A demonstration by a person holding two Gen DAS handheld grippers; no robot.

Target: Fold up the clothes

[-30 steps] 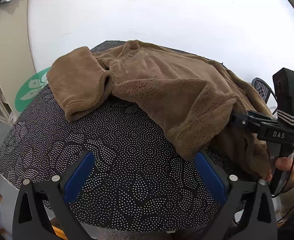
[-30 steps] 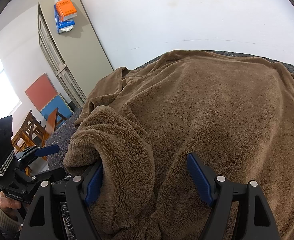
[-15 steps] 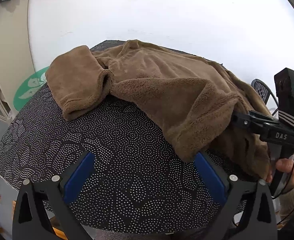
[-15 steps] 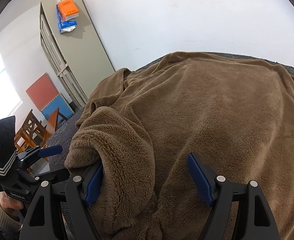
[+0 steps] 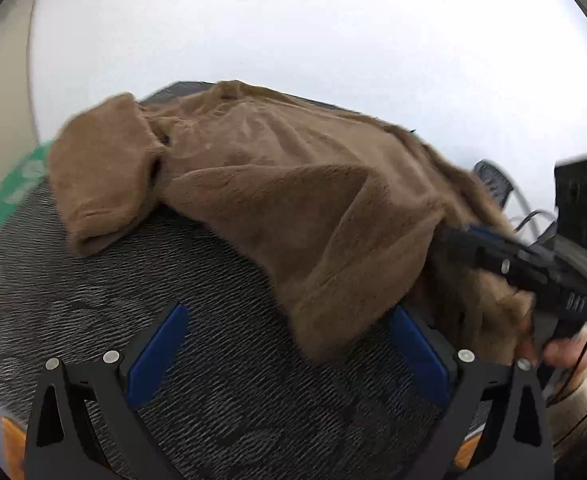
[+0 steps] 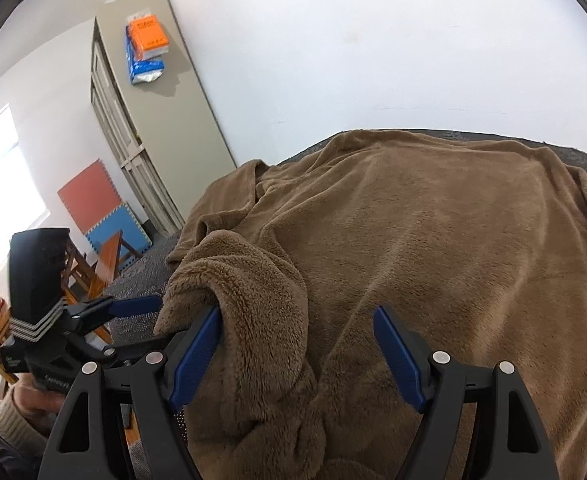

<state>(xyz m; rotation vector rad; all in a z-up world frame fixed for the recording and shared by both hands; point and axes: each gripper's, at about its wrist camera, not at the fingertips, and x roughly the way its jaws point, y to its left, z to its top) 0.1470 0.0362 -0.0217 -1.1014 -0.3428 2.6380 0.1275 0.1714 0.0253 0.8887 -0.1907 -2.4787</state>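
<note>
Your brown fleece garment (image 6: 433,248) lies spread on the dark dotted desk (image 5: 173,280). Your left claw (image 5: 289,344) is spread, over bare desk. Your right claw (image 6: 297,344) is spread, a rolled cuff (image 6: 249,280) at 11 o'clock draped over its left finger.

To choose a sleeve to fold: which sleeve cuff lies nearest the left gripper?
The sleeve draped beside its blue pad; the other sleeve lies flat farther back.
</note>
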